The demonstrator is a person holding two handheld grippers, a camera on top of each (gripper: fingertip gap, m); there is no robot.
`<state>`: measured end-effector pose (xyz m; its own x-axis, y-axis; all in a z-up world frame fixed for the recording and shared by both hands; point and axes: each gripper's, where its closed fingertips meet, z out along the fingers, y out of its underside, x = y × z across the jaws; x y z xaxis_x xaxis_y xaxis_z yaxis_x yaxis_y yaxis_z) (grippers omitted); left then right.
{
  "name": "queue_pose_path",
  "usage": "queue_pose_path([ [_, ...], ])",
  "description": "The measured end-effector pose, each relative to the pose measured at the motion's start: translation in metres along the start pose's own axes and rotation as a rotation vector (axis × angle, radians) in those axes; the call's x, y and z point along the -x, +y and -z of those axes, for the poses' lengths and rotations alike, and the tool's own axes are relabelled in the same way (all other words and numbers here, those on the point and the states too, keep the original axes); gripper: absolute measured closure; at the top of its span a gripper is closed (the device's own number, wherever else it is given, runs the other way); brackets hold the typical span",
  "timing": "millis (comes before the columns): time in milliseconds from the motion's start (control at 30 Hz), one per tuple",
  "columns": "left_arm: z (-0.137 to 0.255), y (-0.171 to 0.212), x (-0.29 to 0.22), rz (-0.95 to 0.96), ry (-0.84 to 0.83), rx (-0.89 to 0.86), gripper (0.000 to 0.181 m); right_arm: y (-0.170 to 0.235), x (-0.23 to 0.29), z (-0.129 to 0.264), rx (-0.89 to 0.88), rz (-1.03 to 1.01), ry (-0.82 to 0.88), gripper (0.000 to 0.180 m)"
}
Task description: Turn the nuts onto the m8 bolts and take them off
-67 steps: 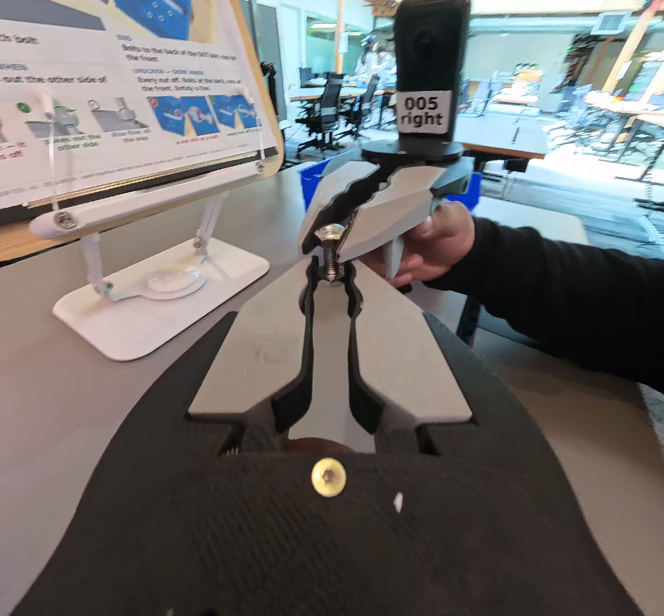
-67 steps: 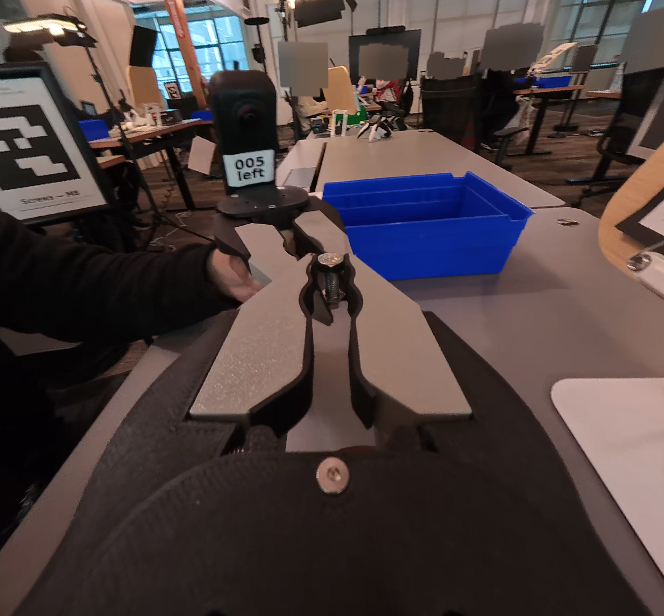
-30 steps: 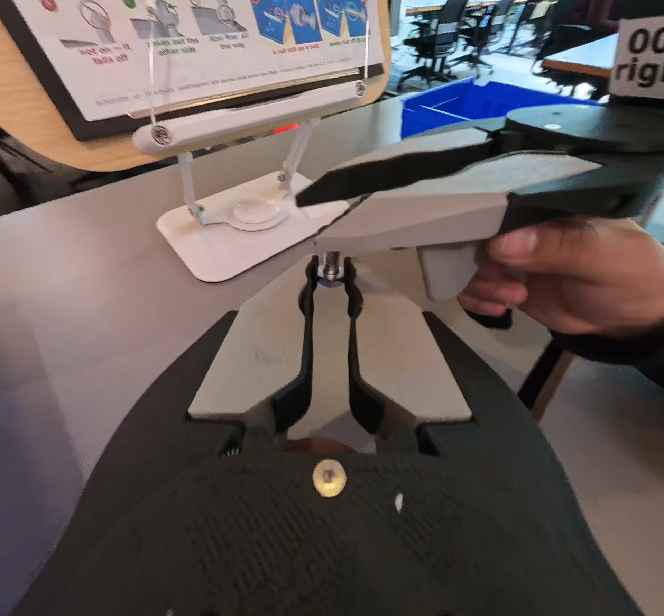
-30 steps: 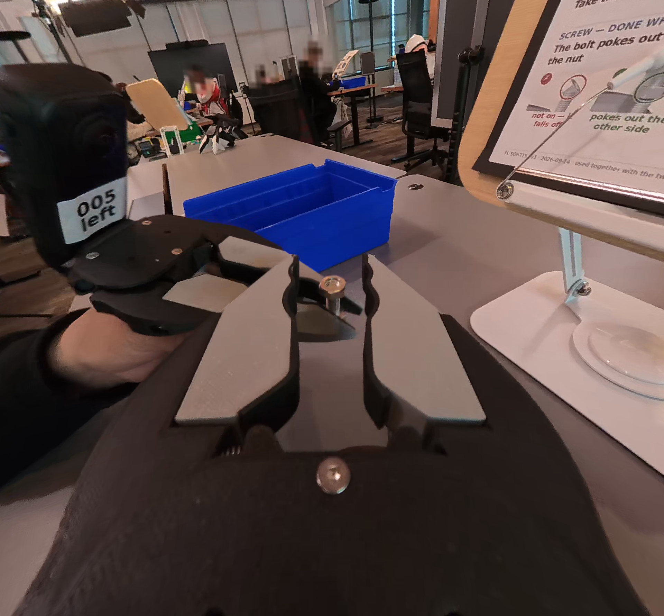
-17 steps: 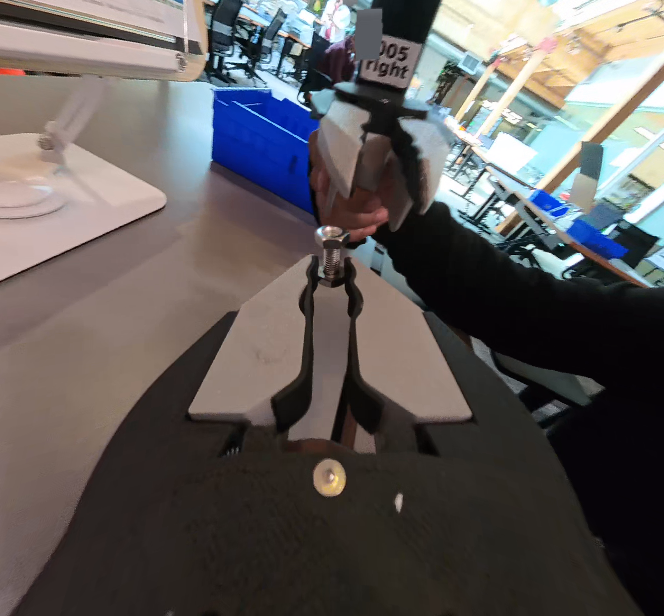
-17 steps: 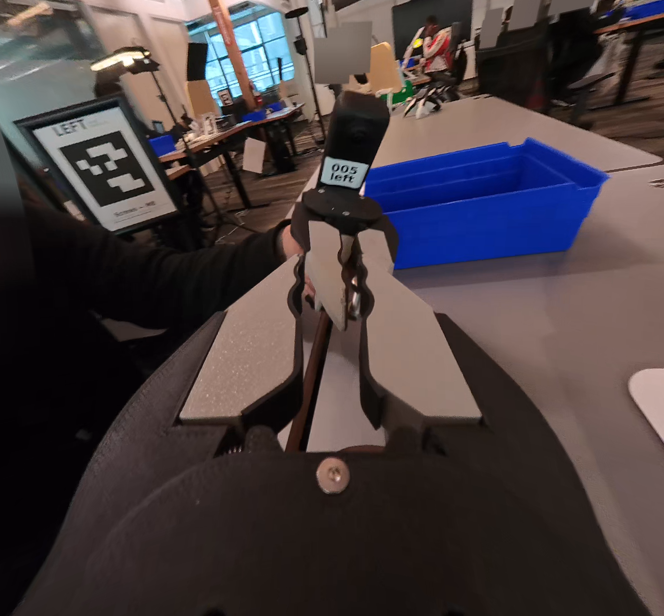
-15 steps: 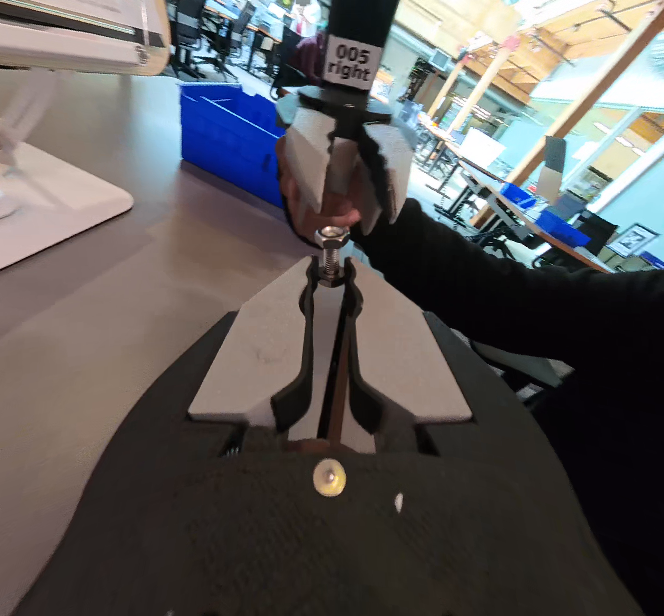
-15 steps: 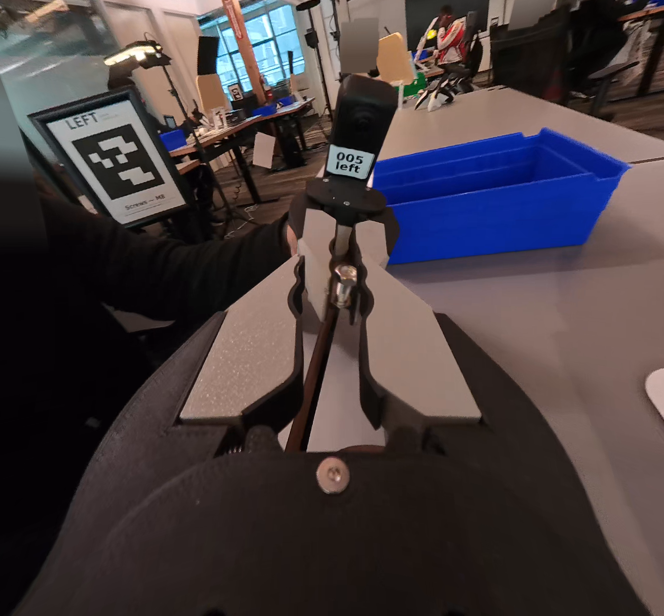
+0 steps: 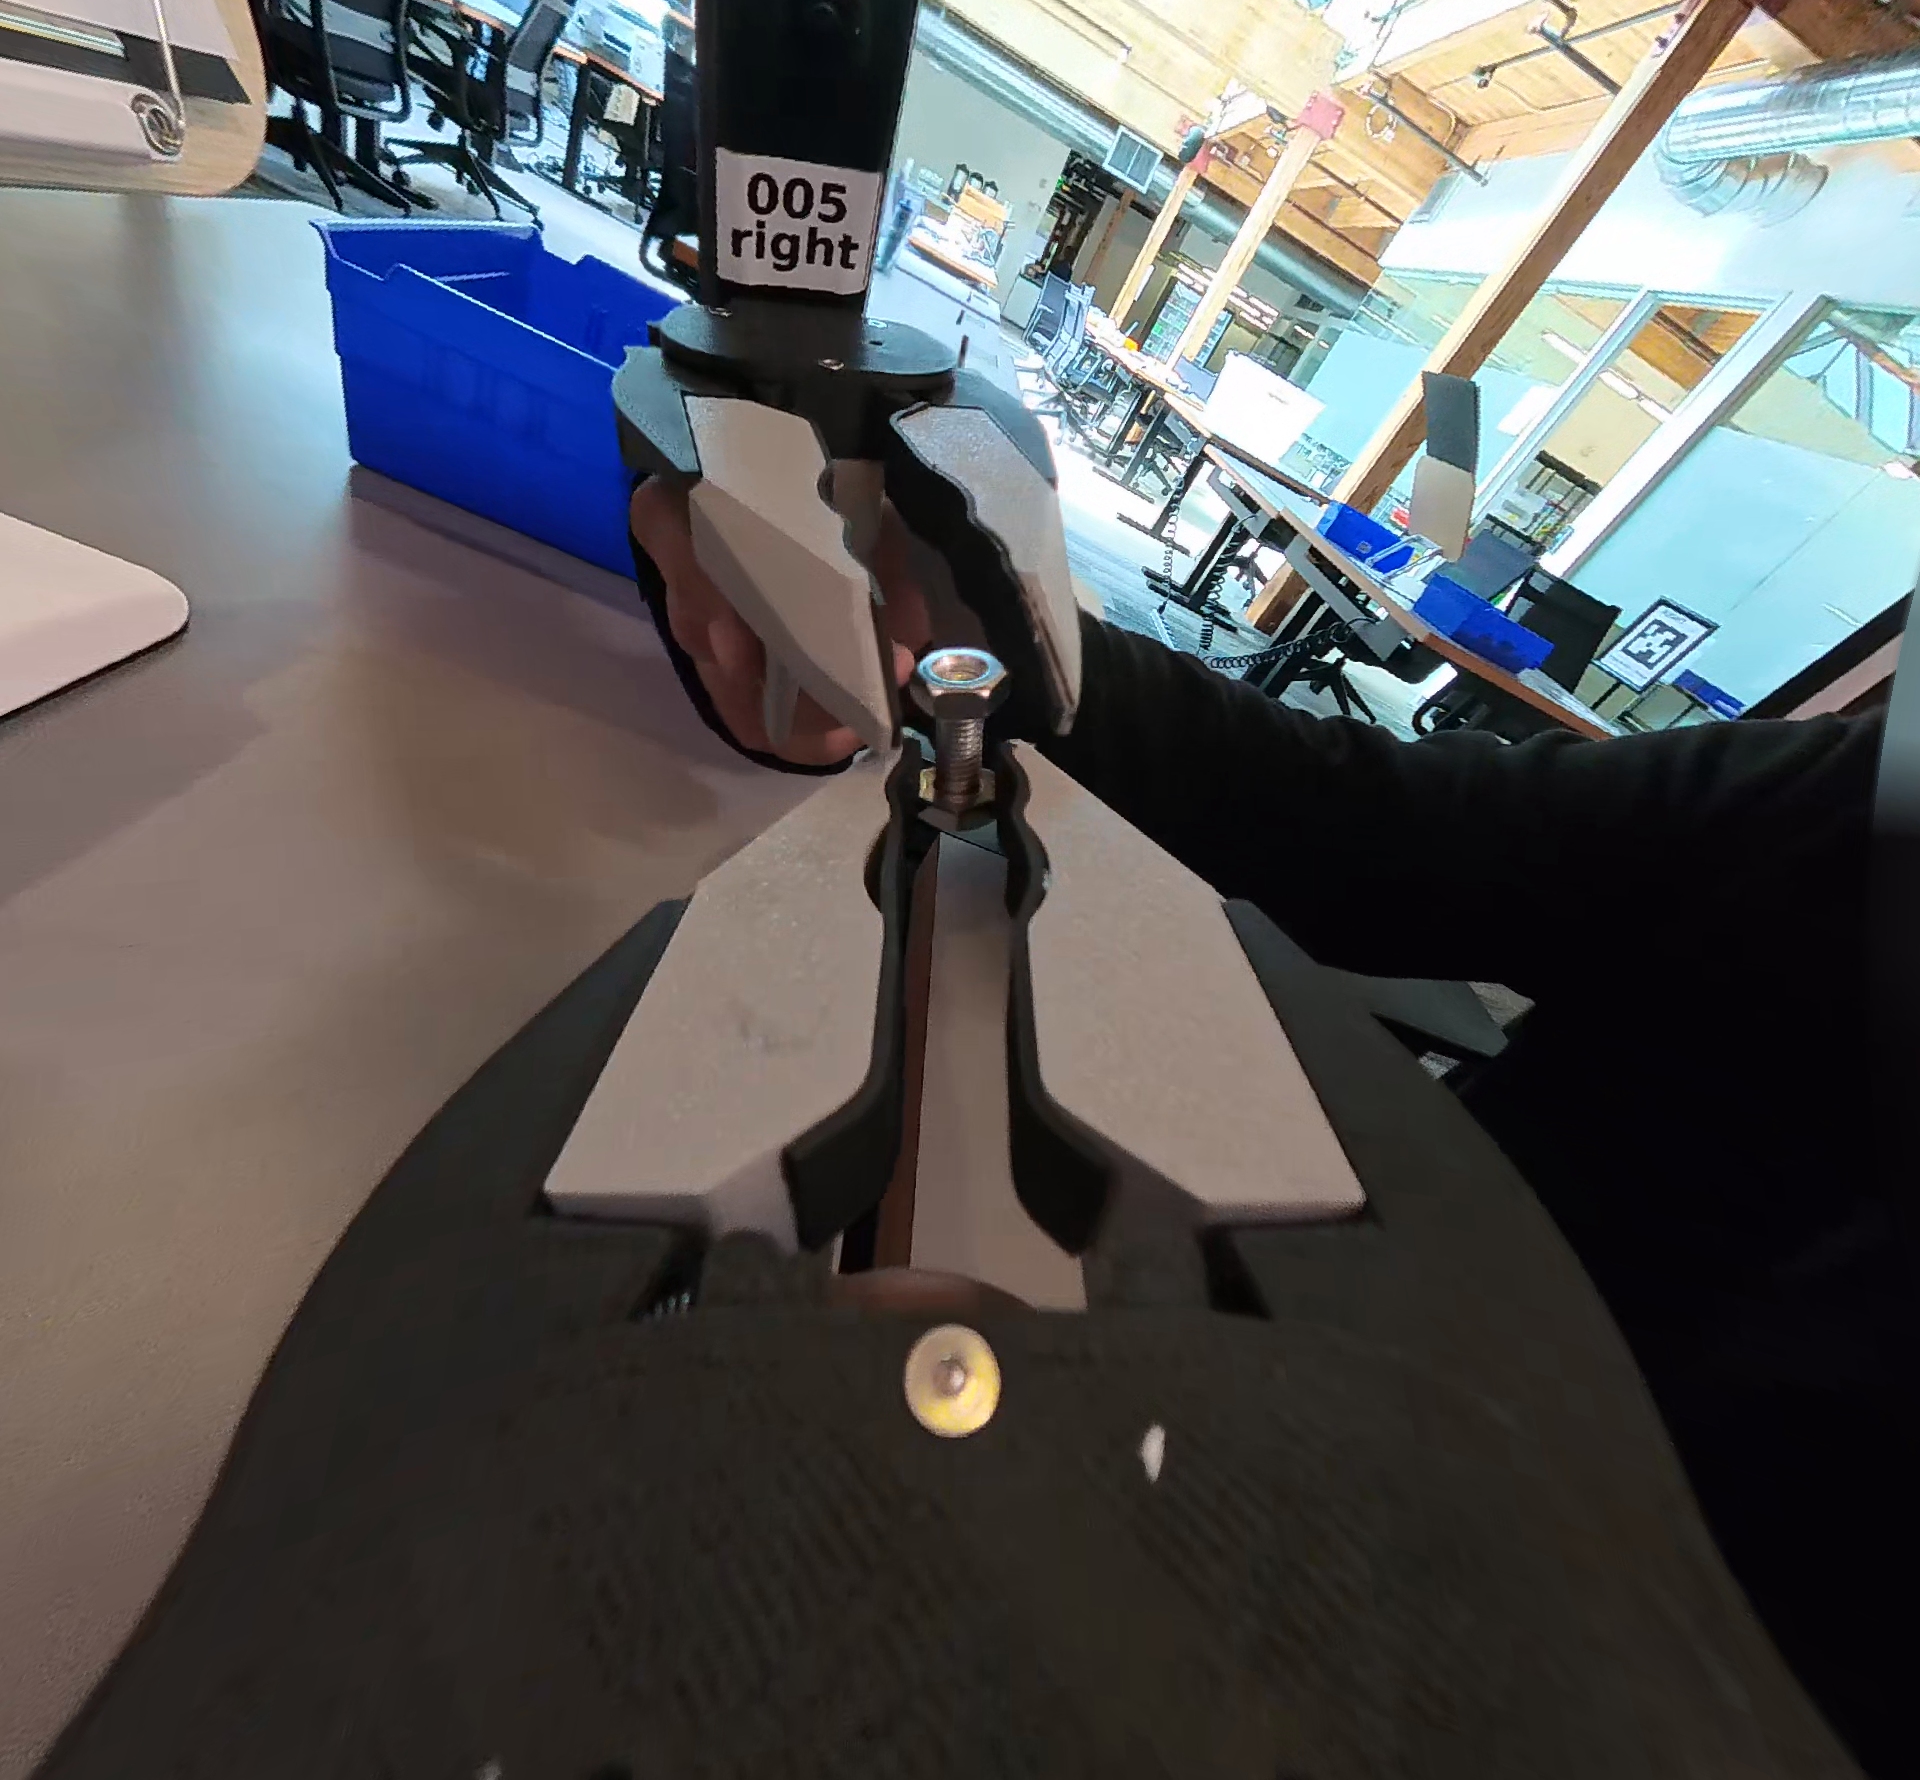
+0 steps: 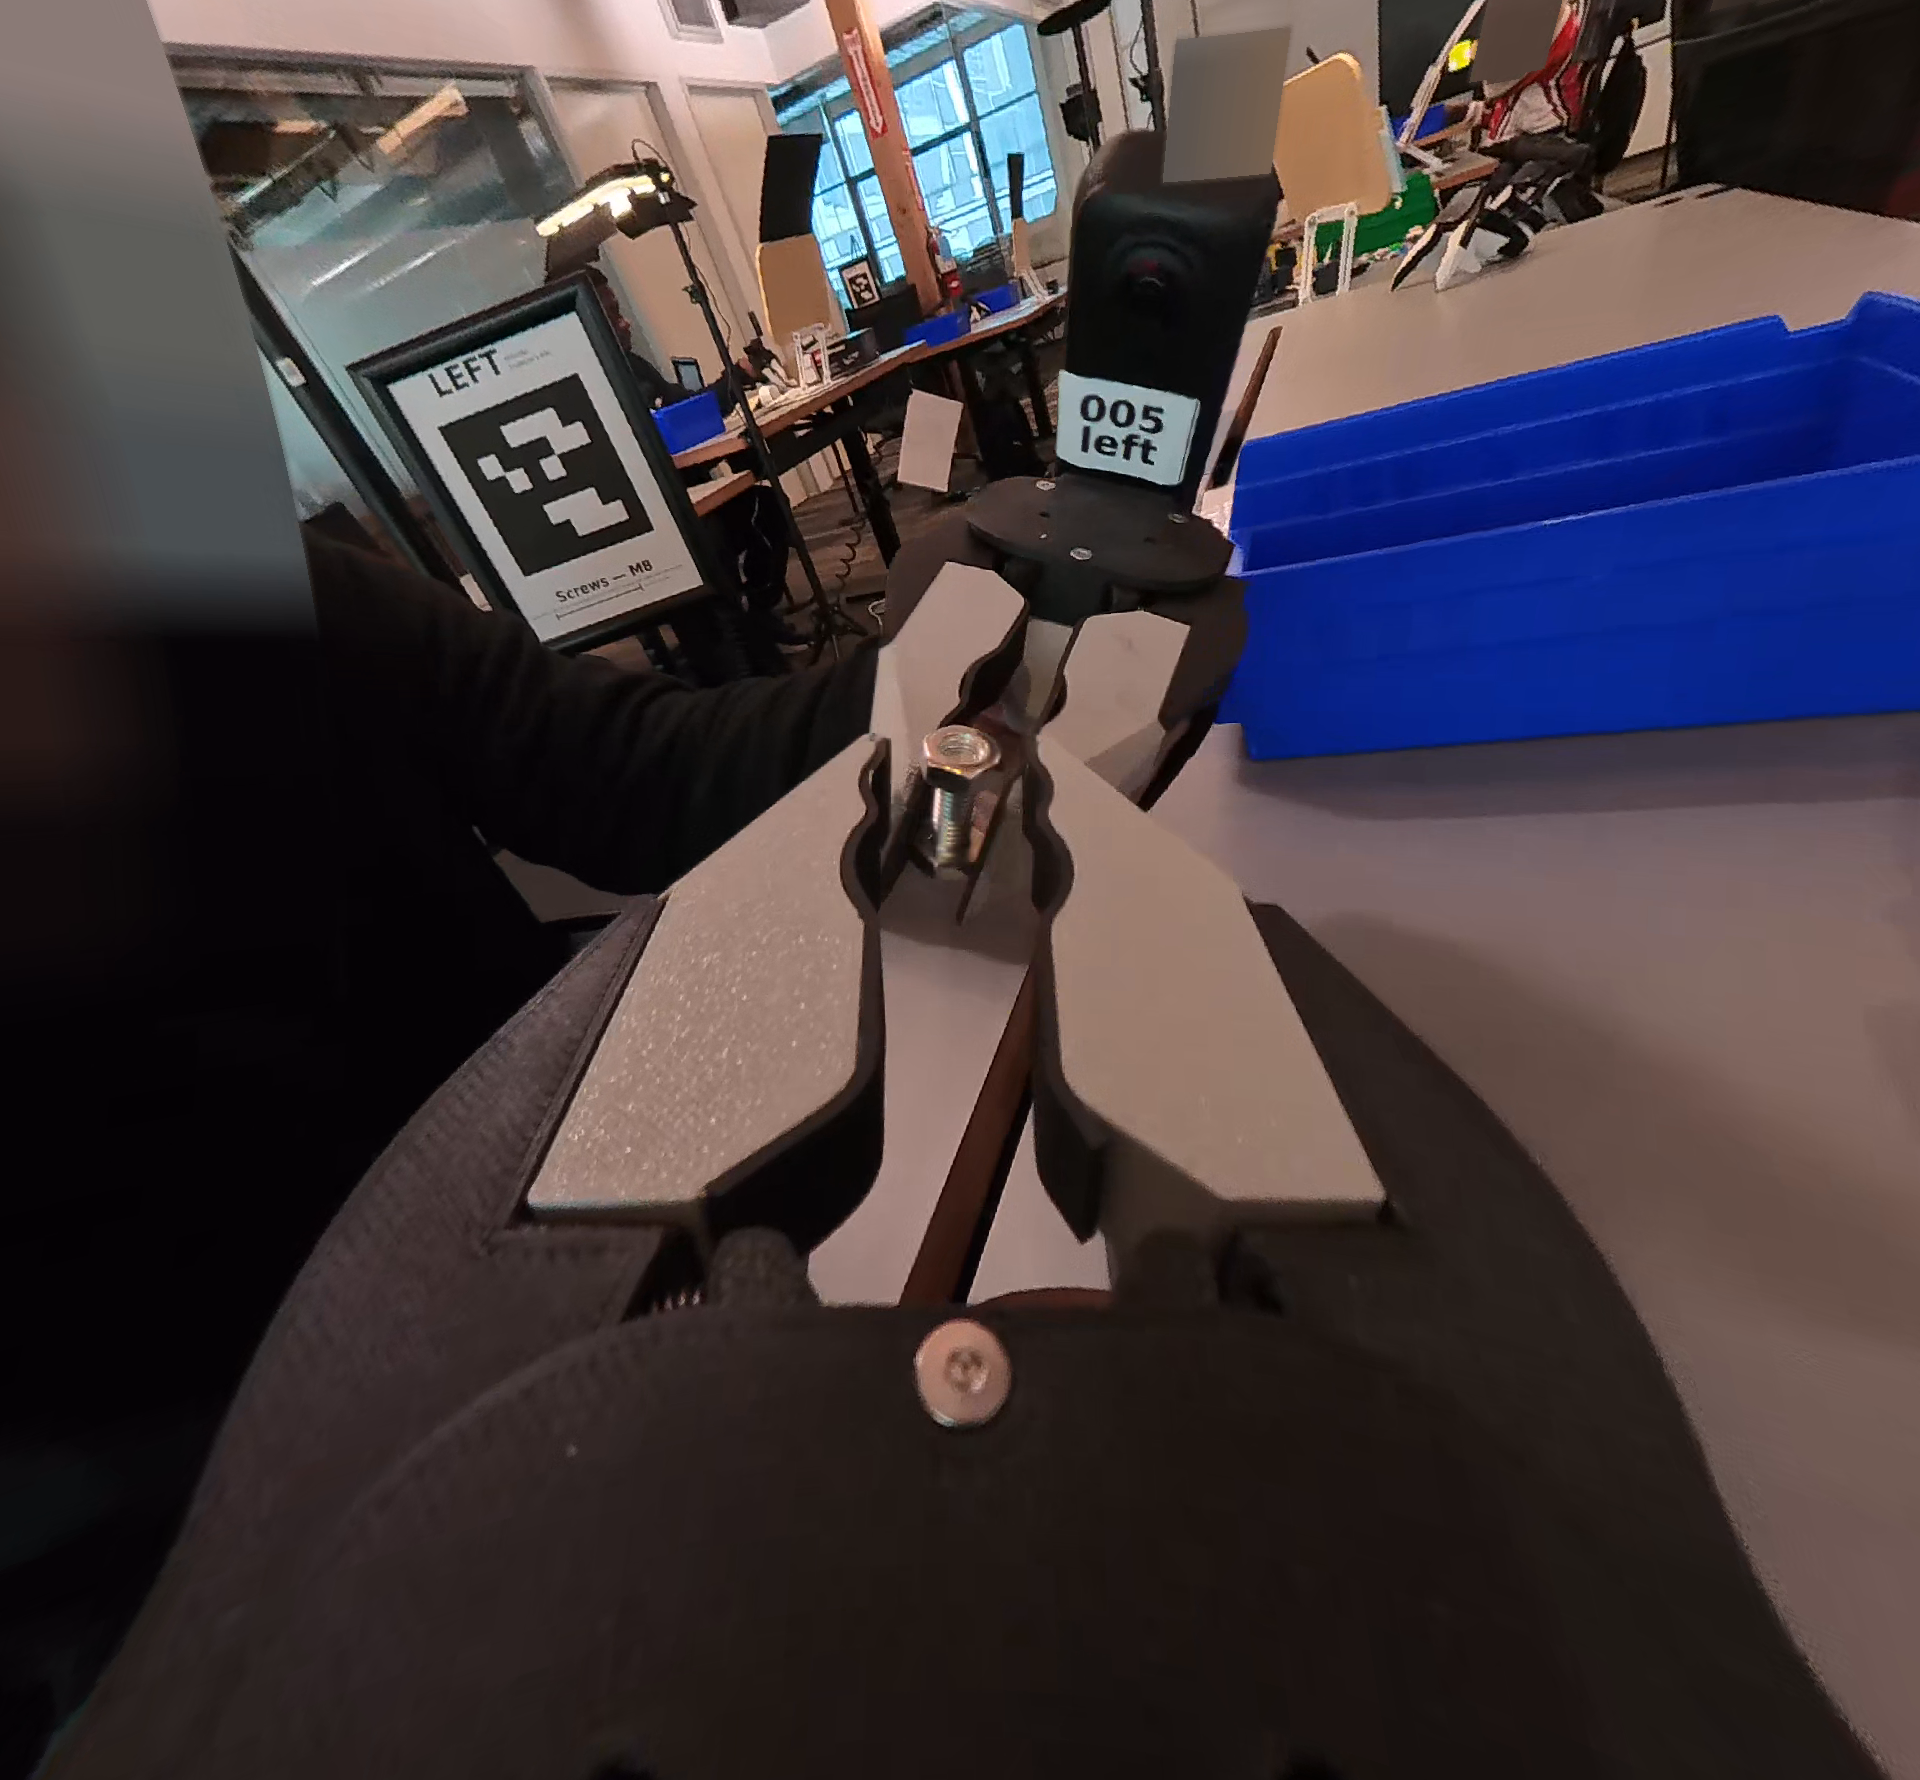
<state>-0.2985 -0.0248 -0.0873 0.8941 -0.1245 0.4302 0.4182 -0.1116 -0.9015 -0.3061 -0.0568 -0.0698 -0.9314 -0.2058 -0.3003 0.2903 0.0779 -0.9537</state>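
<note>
Two hand-held grippers meet: your left hand-held gripper (image 9: 953,800) squeezes the nut (image 9: 956,787), your right hand-held gripper (image 10: 951,811) hangs open around the bolt (image 10: 948,800) head, so close, then twist.

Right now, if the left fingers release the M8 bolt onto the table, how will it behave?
The bolt looks like solid steel: likely rigid, heavy for its size. Its round shank would probably roll on the flat table, though the hex nut at its tip may stop it.
</note>
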Motion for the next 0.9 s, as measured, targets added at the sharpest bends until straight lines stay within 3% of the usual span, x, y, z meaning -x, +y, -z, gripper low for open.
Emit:
queue_pose_path([
  [600,-0.002,0.003,0.0,-0.009,-0.008,0.017,0.168,0.001,0.003,-0.003,-0.034,-0.031,-0.052,0.169],
  [733,-0.001,0.002,0.007,-0.034,-0.063,0.018,0.169,0.001,-0.004,-0.003,-0.031,-0.053,-0.019,0.169],
  [900,0.004,-0.003,0.027,-0.136,-0.248,0.025,0.168,-0.002,-0.022,-0.001,-0.039,-0.07,0.097,0.169],
])
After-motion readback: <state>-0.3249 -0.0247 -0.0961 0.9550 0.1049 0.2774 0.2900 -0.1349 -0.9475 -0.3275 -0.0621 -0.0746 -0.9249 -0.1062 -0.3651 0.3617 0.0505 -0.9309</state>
